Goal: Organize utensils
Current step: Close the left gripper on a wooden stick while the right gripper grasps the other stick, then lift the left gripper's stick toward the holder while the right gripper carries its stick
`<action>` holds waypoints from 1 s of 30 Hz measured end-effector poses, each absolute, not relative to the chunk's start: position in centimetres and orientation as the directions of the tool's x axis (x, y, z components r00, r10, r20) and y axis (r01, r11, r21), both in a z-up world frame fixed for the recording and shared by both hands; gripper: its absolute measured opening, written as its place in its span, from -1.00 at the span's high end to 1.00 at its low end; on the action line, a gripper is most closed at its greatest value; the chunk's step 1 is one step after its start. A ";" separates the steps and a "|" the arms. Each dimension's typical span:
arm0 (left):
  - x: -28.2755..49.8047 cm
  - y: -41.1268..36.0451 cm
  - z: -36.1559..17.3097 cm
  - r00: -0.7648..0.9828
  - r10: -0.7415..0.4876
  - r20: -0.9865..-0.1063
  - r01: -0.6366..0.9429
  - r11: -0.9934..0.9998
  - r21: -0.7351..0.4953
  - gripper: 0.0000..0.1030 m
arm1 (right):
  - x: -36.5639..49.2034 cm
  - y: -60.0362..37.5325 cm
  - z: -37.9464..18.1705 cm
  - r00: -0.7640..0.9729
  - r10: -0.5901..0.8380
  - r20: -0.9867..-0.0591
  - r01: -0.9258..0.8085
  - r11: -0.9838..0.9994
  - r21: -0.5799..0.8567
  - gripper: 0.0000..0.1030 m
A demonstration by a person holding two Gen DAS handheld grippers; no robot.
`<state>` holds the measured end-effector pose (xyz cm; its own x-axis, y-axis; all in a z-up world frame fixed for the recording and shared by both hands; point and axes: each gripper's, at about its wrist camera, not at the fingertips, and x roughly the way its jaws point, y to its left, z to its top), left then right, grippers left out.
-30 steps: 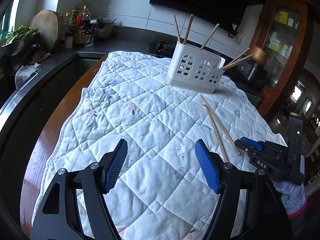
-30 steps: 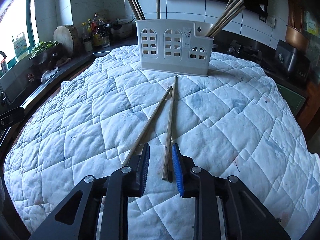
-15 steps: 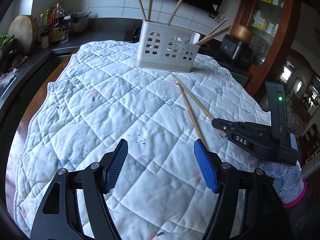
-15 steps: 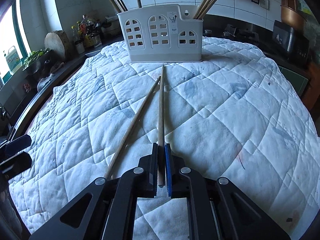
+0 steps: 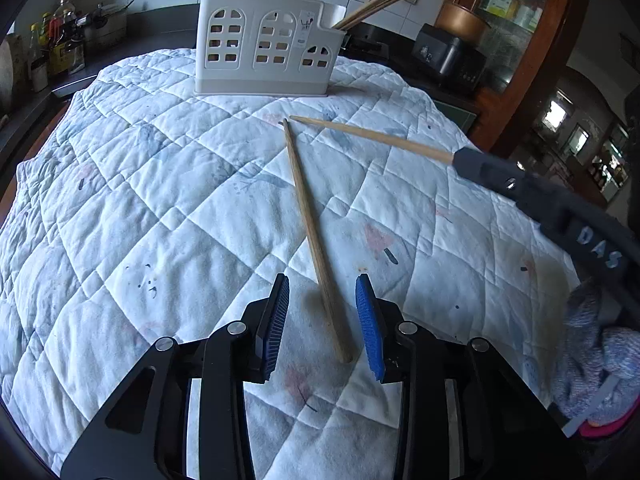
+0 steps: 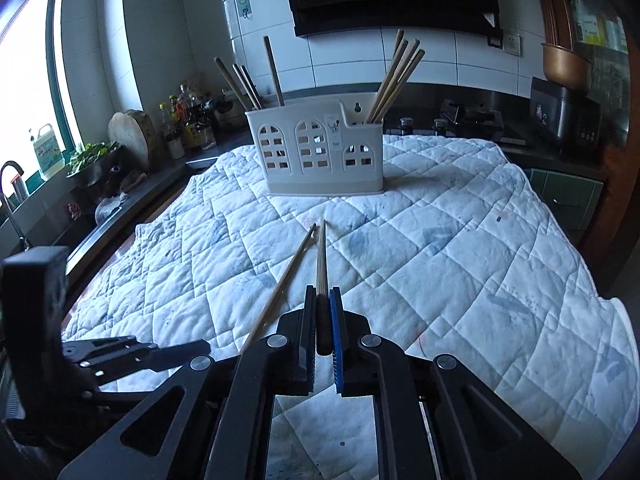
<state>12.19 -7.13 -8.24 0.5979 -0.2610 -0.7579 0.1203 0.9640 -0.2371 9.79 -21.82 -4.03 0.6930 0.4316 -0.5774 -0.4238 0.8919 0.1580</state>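
A white slotted utensil holder (image 5: 264,48) (image 6: 320,160) stands at the far side of the quilted cloth (image 5: 160,200) with several wooden chopsticks in it. One loose chopstick (image 5: 308,220) (image 6: 284,280) lies flat on the cloth. Its near end lies between the blue pads of my left gripper (image 5: 322,284), whose jaws are closing and stand apart from the wood. My right gripper (image 6: 322,294) (image 5: 460,156) is shut on a second chopstick (image 6: 321,256) (image 5: 372,136), held off the cloth with its tip toward the holder. The left gripper (image 6: 202,348) also shows at lower left in the right wrist view.
The kitchen counter on the left carries bottles (image 6: 188,120), a round wooden board (image 6: 132,136), a bowl of greens (image 6: 92,160) and a tap. A stove (image 6: 472,116) and a dark cooker (image 6: 564,116) sit behind the cloth, with a wooden cabinet (image 5: 520,20) to the right.
My left gripper moved forward over the lying chopstick and its jaws narrowed. My right gripper shut on the other chopstick and lifted it off the cloth.
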 end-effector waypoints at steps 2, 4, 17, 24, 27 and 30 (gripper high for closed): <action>12.8 -7.6 -8.8 0.579 -0.244 -0.778 0.113 0.969 -0.219 0.39 | 9.7 -22.1 -3.0 0.706 0.439 -0.556 -0.431 0.889 0.156 0.87; 13.3 -7.8 -9.1 0.567 -0.237 -0.789 0.105 0.971 -0.217 0.40 | 9.5 -22.3 -1.9 0.717 0.448 -0.534 -0.440 0.885 0.150 0.87; 13.4 -6.7 -6.1 0.633 -0.172 -0.755 0.088 0.985 -0.151 0.89 | 10.0 -22.4 2.8 0.736 0.455 -0.501 -0.472 0.876 0.102 0.87; 14.3 -4.0 -1.6 0.697 -0.197 -0.689 0.114 0.980 -0.165 0.90 | 11.6 -22.6 5.2 0.731 0.439 -0.523 -0.470 0.879 0.080 0.87; 15.0 -2.9 0.6 0.724 -0.203 -0.660 0.125 0.979 -0.164 0.90 | 12.8 -22.9 6.7 0.724 0.445 -0.527 -0.471 0.877 0.093 0.87; 15.8 -2.2 2.6 0.748 -0.207 -0.631 0.139 0.978 -0.156 0.90 | 13.8 -22.7 8.7 0.735 0.428 -0.527 -0.466 0.882 0.067 0.87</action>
<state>15.79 -2.16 2.63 0.7479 -0.2069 -0.6308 0.1388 0.9779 -0.1562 13.79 -22.73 8.71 0.7345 0.4277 -0.5268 -0.4658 0.8824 0.0669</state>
